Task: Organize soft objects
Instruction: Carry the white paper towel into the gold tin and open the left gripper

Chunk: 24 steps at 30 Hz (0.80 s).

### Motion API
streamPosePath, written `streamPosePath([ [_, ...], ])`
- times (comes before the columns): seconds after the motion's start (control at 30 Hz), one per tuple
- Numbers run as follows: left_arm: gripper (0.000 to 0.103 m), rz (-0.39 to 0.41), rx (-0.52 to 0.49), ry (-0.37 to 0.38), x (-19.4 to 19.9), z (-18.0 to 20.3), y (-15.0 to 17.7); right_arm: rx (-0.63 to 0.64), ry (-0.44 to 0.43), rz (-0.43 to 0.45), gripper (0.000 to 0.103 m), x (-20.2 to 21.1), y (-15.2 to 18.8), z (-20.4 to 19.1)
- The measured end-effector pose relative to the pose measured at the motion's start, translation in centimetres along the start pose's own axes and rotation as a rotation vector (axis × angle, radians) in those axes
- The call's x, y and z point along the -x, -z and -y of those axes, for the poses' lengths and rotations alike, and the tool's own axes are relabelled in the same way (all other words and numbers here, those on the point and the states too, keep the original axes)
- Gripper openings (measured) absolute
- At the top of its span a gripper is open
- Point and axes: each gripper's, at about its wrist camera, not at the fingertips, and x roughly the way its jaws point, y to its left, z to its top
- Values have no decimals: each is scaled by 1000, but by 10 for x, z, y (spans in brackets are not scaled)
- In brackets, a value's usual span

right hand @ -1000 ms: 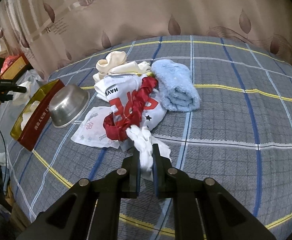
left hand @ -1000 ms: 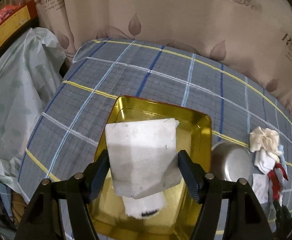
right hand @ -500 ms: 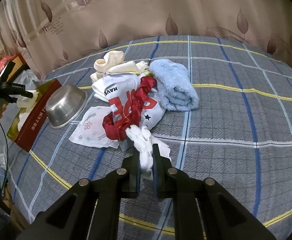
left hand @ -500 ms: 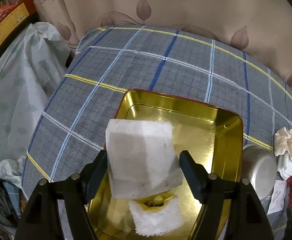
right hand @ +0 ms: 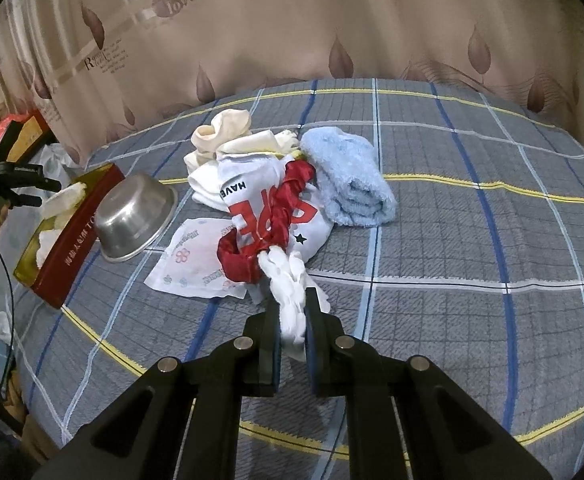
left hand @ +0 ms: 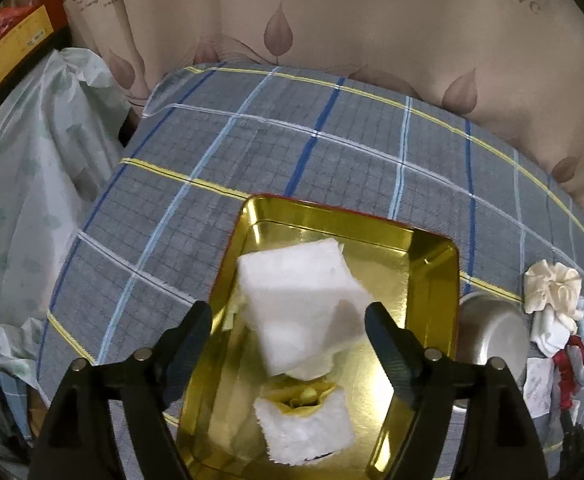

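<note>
- The left gripper hangs over a gold tin tray with a red outer wall; its jaws have just been opening and stand wide, released.
- A white foam block sits between those jaws without touching either pad, tilted, with its lower edge inside the tray.
- A smaller white fluffy piece lies at the near end of the tray, with something yellow tucked at its top edge.
- The tray rests on a bed covered by a grey plaid sheet with blue, white and yellow lines.
- Just right of the tray stands a steel bowl, tipped onto its side in the right wrist view.
- The right gripper is clenched on a white twisted cloth, which runs from the pads up into the pile of soft things.
- In that pile, a red ribbon lies across a white shirt with red letters, touching both the shirt and the twisted cloth.
- A rolled light blue towel lies at the right of the pile, against the shirt.
- A cream cloth lies on the far side of the pile, and a flat printed tissue pack on its near left.
- A beige curtain with leaf prints hangs behind the bed.
</note>
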Motion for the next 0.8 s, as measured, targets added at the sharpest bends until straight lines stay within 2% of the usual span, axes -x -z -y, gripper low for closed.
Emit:
streamPosePath([
  [0.13, 89, 30, -18, -28, 5, -1, 2, -2, 0, 12, 11, 6, 0, -3],
  [0.3, 89, 87, -44, -56, 14, -3, 8, -3, -8, 18, 11, 13, 1, -10],
  [0.4, 89, 122, -104, -81, 21, 0, 18, -2, -13, 20, 11, 17, 2, -15],
  [0.47, 89, 116, -109, -39, 25, -2, 26, -1, -21, 25, 11, 20, 4, -19],
  [0.6, 89, 57, -49, 36, 29, -11, 42, 8, -42, 25, 11, 25, 6, -30],
  [0.67, 89, 55, -20, 39, 32, -13, 51, 14, -52, 22, 11, 26, 7, -36],
  [0.8, 89, 100, -36, 24, 44, -15, 69, 28, -77, 11, 11, 28, 6, -49],
])
